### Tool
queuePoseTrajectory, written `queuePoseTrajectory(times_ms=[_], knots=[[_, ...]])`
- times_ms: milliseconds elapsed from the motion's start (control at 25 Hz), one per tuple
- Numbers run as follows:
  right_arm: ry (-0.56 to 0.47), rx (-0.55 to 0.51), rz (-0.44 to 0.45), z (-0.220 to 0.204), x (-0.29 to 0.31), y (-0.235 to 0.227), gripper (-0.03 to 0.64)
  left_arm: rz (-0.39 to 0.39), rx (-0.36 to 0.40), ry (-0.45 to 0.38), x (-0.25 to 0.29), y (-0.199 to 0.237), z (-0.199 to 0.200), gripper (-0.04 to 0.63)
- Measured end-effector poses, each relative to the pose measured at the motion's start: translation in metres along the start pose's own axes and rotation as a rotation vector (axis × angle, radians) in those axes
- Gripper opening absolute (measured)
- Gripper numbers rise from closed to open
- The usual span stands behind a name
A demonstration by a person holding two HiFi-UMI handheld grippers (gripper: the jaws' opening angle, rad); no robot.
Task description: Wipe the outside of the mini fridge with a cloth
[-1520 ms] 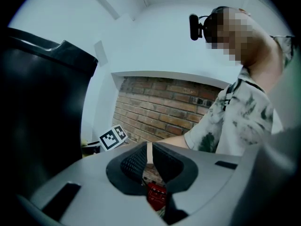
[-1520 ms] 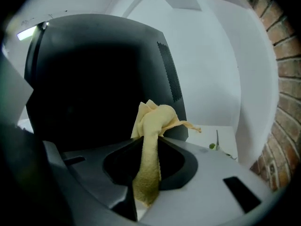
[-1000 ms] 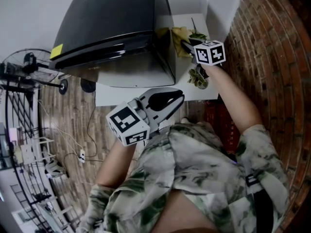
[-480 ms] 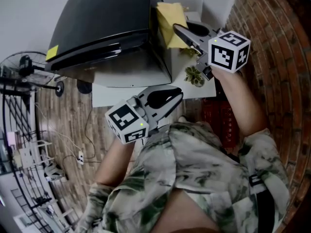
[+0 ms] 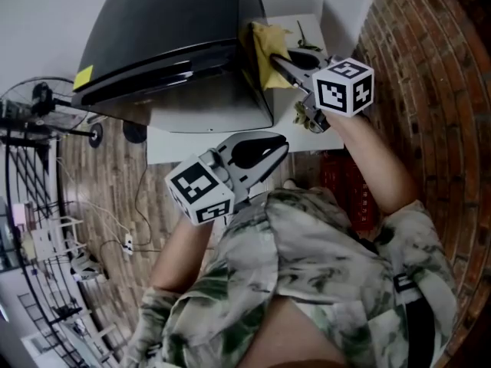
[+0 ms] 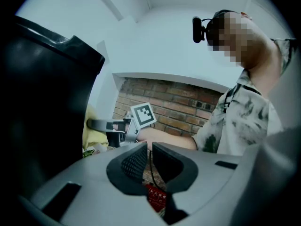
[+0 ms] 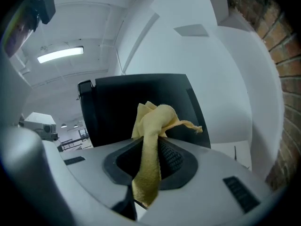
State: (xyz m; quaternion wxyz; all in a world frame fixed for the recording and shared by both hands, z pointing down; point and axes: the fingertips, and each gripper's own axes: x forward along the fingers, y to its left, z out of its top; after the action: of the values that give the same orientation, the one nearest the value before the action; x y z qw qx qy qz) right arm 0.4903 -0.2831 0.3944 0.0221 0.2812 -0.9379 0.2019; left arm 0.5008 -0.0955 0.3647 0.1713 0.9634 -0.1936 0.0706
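The black fridge stands on a white table at far left. Nearer, the left gripper hangs with jaws clenched on nothing. The right gripper grasps a yellow cloth against the fridge's right side, near a brick wall.

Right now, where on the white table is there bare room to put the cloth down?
The strip of white table in front of the mini fridge is bare. Right of the fridge it is crowded: the small plant and the right claw holding the yellow cloth fill the space there.
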Motion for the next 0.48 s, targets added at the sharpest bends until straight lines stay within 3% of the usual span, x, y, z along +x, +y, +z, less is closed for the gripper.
queuePoseTrajectory(times_ms=[480], knots=[[0.211, 0.025, -0.086, -0.118, 0.026, -0.049, 0.086, 0.015, -0.005, 0.013, -0.002, 0.003, -0.002, 0.029]])
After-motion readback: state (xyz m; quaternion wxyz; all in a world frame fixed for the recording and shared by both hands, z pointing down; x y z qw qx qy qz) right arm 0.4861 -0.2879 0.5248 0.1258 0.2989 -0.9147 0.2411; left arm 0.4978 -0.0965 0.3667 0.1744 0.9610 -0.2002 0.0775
